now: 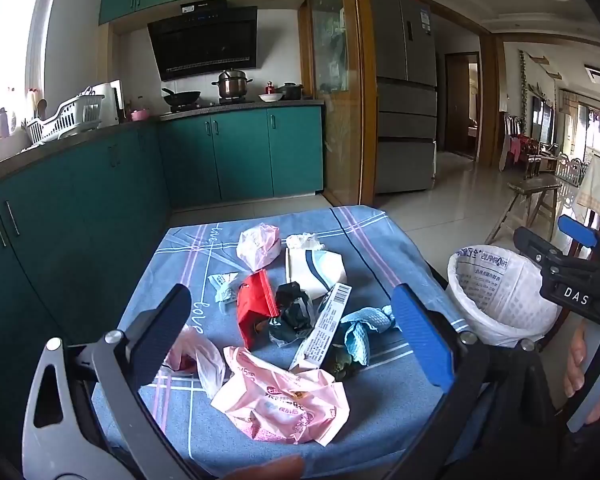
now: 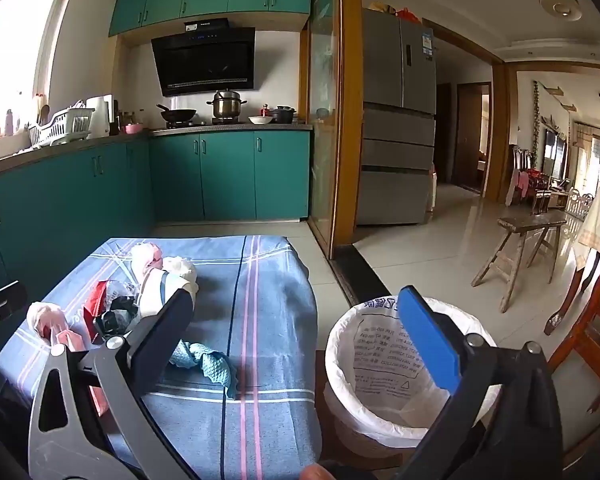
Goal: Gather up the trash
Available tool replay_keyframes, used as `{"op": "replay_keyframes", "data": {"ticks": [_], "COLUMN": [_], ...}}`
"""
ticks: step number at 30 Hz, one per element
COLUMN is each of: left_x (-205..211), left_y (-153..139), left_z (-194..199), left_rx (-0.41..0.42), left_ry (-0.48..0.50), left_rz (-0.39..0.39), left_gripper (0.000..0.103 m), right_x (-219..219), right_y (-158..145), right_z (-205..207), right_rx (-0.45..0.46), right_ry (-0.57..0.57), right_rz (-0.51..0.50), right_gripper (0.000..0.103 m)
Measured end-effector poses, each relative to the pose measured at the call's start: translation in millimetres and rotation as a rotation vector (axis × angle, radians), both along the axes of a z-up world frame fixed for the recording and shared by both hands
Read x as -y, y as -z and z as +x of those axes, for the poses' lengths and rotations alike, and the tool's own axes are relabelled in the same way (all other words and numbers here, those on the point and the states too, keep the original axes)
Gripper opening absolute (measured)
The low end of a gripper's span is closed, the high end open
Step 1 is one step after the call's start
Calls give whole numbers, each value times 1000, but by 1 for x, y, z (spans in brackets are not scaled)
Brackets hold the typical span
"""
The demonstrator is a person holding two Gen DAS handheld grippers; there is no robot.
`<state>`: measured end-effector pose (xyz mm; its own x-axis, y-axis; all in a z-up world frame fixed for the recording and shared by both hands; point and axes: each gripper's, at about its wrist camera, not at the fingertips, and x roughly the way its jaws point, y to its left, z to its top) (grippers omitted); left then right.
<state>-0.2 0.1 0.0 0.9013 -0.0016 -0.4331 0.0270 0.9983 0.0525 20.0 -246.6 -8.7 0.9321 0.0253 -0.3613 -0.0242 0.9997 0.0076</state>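
Trash [image 1: 284, 320] heaped mid-frame on surface [image 1: 380, 400], bin [image 1: 496, 292] at right. Left hand-held gripper [image 1: 292, 328] and right hand-held gripper [image 2: 304, 332] both spread apart, empty. Best pinch one loose piece, lift clear before bin.

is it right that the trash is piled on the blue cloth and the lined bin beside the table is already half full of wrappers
Not quite. The trash is piled on the blue cloth, and the lined bin stands beside the table, but the right wrist view looks into it and shows only the bare white liner: no wrappers in it yet.
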Motion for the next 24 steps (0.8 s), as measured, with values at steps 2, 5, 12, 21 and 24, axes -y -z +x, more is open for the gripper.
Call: {"op": "replay_keyframes", "data": {"ticks": [2, 5, 12, 21, 24], "left_x": [0, 0, 7, 0, 1], "left_y": [0, 0, 0, 1, 0], "left_z": [0, 0, -2, -2, -2], "left_rx": [2, 1, -3, -11, -12], "left_ry": [-2, 0, -7, 1, 6], "left_rz": [1, 6, 3, -5, -5], "left_gripper": [100, 100, 100, 100, 100], "right_x": [0, -2, -9, -12, -12], "right_y": [0, 1, 0, 1, 1], "right_z": [0, -1, -3, -4, -4], "right_rx": [2, 2, -1, 1, -1], "right_ry": [4, 7, -25, -37, -39], "right_rz": [-10, -21, -17, -24, -24], "right_gripper": [100, 100, 100, 100, 100]}}
